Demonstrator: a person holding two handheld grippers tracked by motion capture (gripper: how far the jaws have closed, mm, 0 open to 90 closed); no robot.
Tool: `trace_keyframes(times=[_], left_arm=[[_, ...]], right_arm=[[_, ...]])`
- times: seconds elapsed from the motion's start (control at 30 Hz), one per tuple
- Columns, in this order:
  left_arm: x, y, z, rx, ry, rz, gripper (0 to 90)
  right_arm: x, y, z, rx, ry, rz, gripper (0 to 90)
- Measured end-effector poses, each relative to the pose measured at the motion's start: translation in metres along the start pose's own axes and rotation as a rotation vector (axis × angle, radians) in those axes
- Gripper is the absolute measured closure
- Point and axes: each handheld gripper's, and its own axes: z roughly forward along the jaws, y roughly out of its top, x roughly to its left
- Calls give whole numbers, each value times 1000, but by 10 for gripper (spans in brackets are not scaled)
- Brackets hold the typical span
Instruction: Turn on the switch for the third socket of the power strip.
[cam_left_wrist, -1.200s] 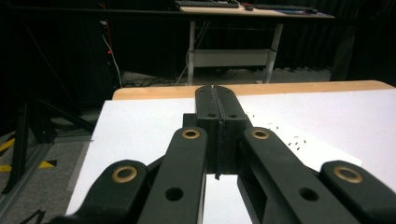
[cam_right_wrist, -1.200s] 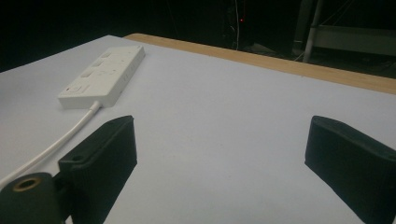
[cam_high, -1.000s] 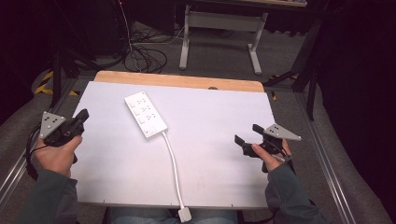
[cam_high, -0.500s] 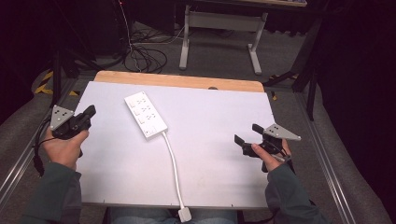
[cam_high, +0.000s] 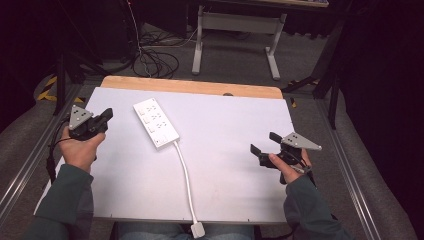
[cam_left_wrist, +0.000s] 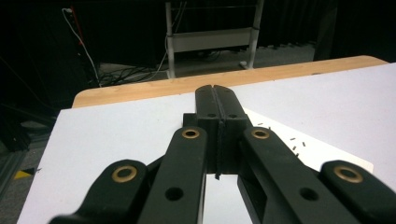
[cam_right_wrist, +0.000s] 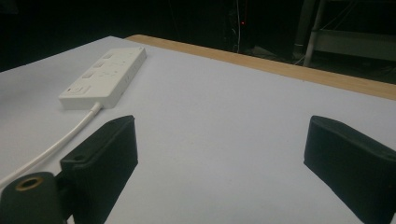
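Observation:
A white power strip (cam_high: 156, 123) lies slanted on the white tabletop (cam_high: 230, 115), left of the middle. Its white cable (cam_high: 184, 175) runs toward the near edge and ends in a plug (cam_high: 197, 230) hanging past it. My left gripper (cam_high: 106, 115) is held at the table's left edge, shut with nothing in it, a short way left of the strip. In the left gripper view the jaws (cam_left_wrist: 215, 91) are pressed together, with the power strip (cam_left_wrist: 327, 154) just behind them. My right gripper (cam_high: 264, 142) hovers open over the right side, empty. Its view shows the power strip (cam_right_wrist: 105, 77) and cable (cam_right_wrist: 60, 140) beyond the spread pads (cam_right_wrist: 105, 149).
A wooden strip (cam_high: 190, 86) borders the far edge of the table. Behind it on the floor stand a grey metal frame (cam_high: 235, 25) and a tangle of cables (cam_high: 155, 60). Metal rails (cam_high: 30, 160) run along both sides of the table.
My left gripper has moved forward and to the right, closer to the power strip. The right gripper has stayed where it was.

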Motion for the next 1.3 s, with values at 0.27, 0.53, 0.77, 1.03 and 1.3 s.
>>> trace_keyframes(times=[0.27,0.53,0.77,1.03,1.3], left_arm=[[-5,2,17,32,-16,30,898],[-10,3,37,74,-31,56,898],[-12,4,54,102,-41,65,899],[-18,8,76,134,-61,100,899],[-16,5,92,170,-62,104,899]], right_arm=[[0,0,0,-3,4,1,102],[0,1,3,2,7,-16,102],[1,1,3,2,8,-14,102],[1,1,3,1,13,-16,102],[1,1,2,-1,15,-18,101]])
